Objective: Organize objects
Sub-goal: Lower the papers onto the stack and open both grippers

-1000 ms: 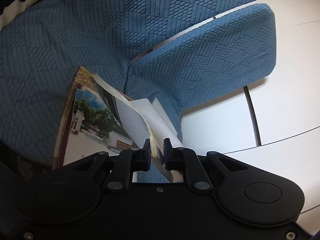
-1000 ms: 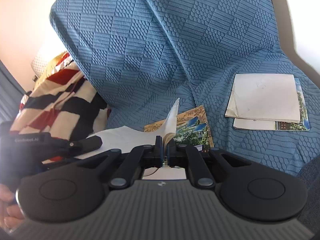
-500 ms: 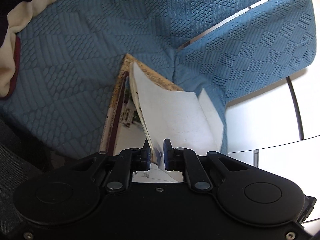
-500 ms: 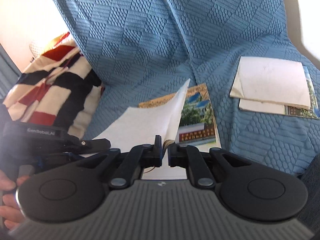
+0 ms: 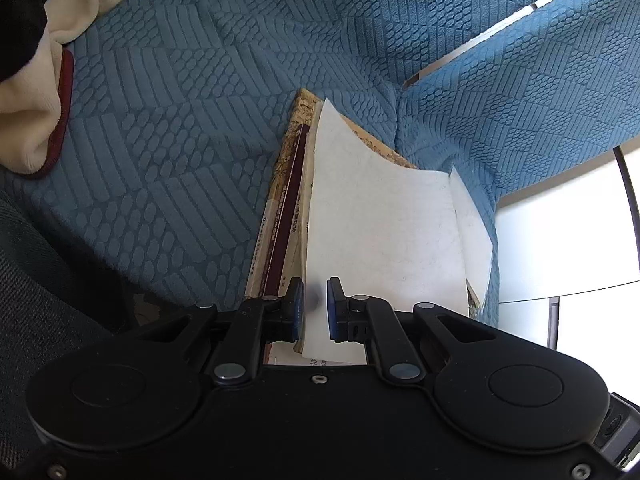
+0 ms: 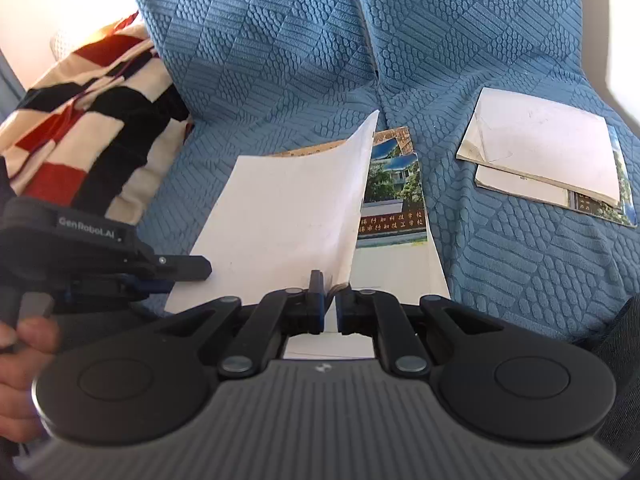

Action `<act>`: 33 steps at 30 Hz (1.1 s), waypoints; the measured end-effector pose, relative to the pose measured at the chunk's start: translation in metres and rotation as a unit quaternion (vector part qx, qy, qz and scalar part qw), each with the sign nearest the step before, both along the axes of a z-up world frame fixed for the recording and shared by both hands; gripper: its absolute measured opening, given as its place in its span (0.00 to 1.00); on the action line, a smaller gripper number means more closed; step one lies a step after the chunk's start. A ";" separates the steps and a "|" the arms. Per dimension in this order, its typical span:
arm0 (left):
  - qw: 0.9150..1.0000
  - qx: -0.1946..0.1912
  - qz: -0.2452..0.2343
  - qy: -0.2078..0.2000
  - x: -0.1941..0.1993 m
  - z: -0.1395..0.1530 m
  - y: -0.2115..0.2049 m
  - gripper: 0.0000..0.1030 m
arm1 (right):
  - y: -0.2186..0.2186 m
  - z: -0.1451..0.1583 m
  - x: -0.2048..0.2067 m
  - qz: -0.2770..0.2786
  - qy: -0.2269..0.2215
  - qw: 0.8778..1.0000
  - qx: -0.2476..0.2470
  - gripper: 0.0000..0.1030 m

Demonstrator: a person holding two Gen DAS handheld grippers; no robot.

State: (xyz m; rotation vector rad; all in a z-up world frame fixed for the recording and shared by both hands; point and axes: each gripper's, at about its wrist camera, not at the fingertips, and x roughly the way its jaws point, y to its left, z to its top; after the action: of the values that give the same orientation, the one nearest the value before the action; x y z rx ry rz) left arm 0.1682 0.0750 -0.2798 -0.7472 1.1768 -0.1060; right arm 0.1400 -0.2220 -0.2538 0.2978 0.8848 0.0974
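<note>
mostly white page [image 5: 380,232] over hidden booklet [image 6: 394,200]

the booklet's white cover [image 6: 288,216] has swung from nearly upright to wide open, leaning away from the photo page [image 6: 394,200]; the left gripper [image 5: 315,307] has parted slightly around it.

White lettering reading "GenRoboLAI" (last letters uncertain) stands on the body of the left tongs [image 6: 188,268], while the booklet [image 6: 394,208] carries rows of gold Chinese characters too small to read.
</note>
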 end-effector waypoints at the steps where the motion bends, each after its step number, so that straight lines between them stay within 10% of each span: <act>1: 1.000 0.002 -0.002 0.002 -0.001 -0.001 -0.001 0.09 | 0.001 -0.001 0.000 0.003 0.001 1.000 -0.004 0.09; 9: 1.000 0.010 -0.008 0.006 -0.007 0.003 -0.008 0.12 | -0.004 -0.009 -0.004 -0.003 0.020 1.000 0.004 0.12; 14: 0.999 0.033 -0.020 -0.004 -0.010 0.016 -0.015 0.33 | -0.012 -0.005 -0.004 -0.034 0.049 0.998 -0.001 0.43; 33: 0.983 0.110 -0.043 -0.138 -0.036 0.136 -0.038 0.41 | -0.034 0.108 -0.028 -0.036 -0.073 0.997 0.007 0.41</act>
State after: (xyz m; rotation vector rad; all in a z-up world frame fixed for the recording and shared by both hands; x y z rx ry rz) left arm 0.1319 0.0374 -0.1440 -0.4690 0.9376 -0.1446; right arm 0.1125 -0.2562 -0.1462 0.3310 0.7271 0.0583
